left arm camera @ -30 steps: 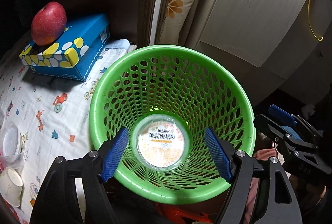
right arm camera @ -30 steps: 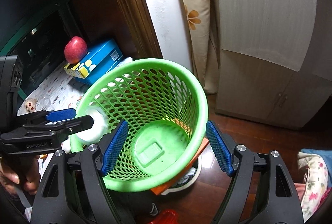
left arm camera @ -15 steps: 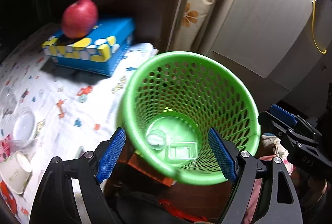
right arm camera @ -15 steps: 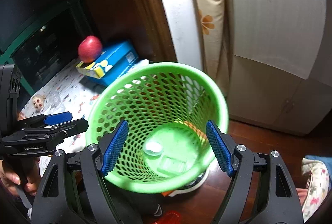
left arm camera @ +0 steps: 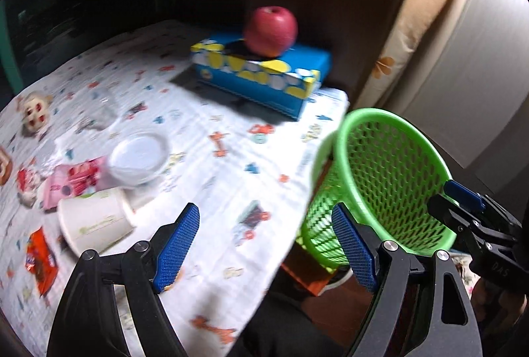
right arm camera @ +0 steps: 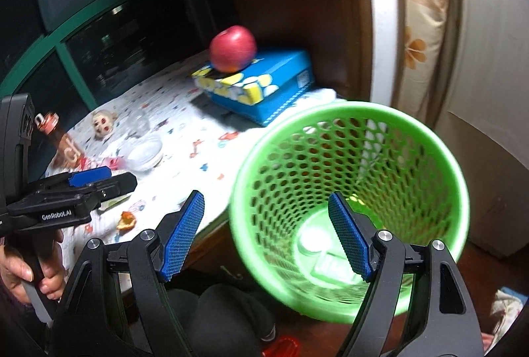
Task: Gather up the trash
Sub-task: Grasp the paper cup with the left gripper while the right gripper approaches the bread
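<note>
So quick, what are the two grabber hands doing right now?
Left gripper: open, holding nothing, above the table.
Right gripper: open, holding nothing, by the green basket.

Both wrist views share the green basket (left arm camera: 390, 178).

black plastic frames on left gripper (left arm camera: 264, 244) and right gripper (right arm camera: 264, 236); blue cross-hatched pads (left arm camera: 177, 244); silver screws at the joints; white "genrobot.ai" lettering; bare-skinned hand (right arm camera: 31, 272), pale nails.

A home room: cartoon-print tablecloth (left arm camera: 231, 178), tissue box (left arm camera: 264, 82) under an apple (left arm camera: 270, 30), floral curtain (right arm camera: 420, 26), wardrobe (right arm camera: 489, 59).
</note>
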